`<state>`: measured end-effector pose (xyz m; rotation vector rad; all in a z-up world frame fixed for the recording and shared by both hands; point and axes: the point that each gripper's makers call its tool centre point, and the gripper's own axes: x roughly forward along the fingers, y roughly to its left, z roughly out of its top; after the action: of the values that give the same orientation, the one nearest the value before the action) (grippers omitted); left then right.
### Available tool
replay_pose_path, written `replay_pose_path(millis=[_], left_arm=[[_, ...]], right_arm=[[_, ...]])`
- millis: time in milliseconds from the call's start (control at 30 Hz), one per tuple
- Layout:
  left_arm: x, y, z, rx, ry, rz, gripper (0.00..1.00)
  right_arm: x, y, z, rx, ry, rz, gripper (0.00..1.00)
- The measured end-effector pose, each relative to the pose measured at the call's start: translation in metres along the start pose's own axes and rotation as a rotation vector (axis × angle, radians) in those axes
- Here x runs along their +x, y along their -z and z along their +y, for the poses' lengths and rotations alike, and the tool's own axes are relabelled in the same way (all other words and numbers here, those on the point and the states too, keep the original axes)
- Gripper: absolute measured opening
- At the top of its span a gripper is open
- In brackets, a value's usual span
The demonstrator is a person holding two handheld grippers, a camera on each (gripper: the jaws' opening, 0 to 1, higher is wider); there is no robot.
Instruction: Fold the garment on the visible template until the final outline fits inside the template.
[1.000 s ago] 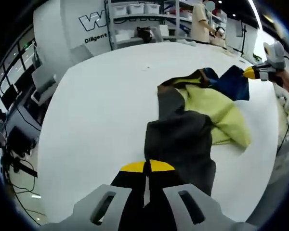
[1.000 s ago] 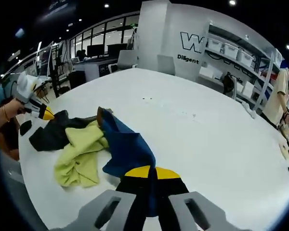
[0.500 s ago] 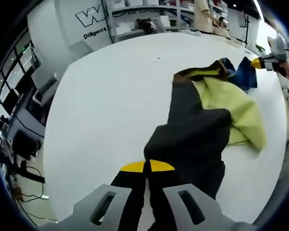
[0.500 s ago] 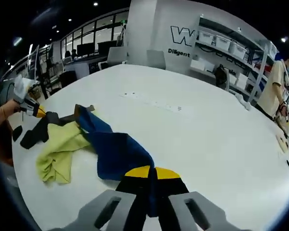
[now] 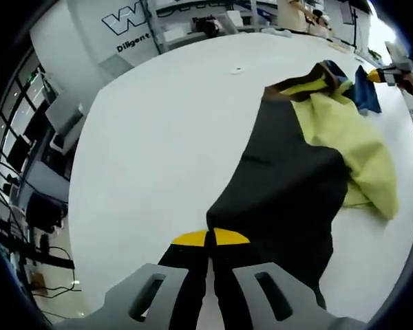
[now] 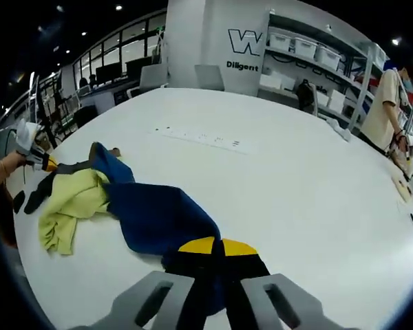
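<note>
While the left gripper (image 5: 210,238) clamps the black, yellow-green and blue fabric garment (image 5: 310,151), the right gripper (image 6: 215,247) pinches its blue end on the white table (image 6: 289,179).

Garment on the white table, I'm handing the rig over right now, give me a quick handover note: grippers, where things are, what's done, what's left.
Left gripper: shut on the garment's dark grey end.
Right gripper: shut on its blue end.
The garment lies stretched between them on the white table, its yellow-green middle bunched and wrinkled.
Done: both ends gripped, cloth partly drawn out.
Left: flatten it, make the folds, fit the outline inside the template. I can't make out a template outline in either view, so find it first.
</note>
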<state>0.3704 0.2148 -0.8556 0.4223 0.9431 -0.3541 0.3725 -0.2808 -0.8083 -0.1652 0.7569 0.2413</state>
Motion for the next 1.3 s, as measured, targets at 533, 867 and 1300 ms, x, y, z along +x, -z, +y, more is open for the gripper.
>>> replay_pose_path(millis=[533,867,1300], left_arm=[[0.007,-0.002,0.038,0.023,-0.078,0.036,0.00],[0.015,-0.008,0.056,0.050,-0.125,0.039,0.00],[0.024,-0.013,0.084,0.092,-0.185,0.051,0.00]], right_arm=[[0.013,0.016,-0.051,0.049,0.060,0.057,0.00],[0.017,0.024,-0.066,0.084,0.088,0.065,0.00],[0.014,0.030,-0.080,0.090,0.150,0.067,0.00]])
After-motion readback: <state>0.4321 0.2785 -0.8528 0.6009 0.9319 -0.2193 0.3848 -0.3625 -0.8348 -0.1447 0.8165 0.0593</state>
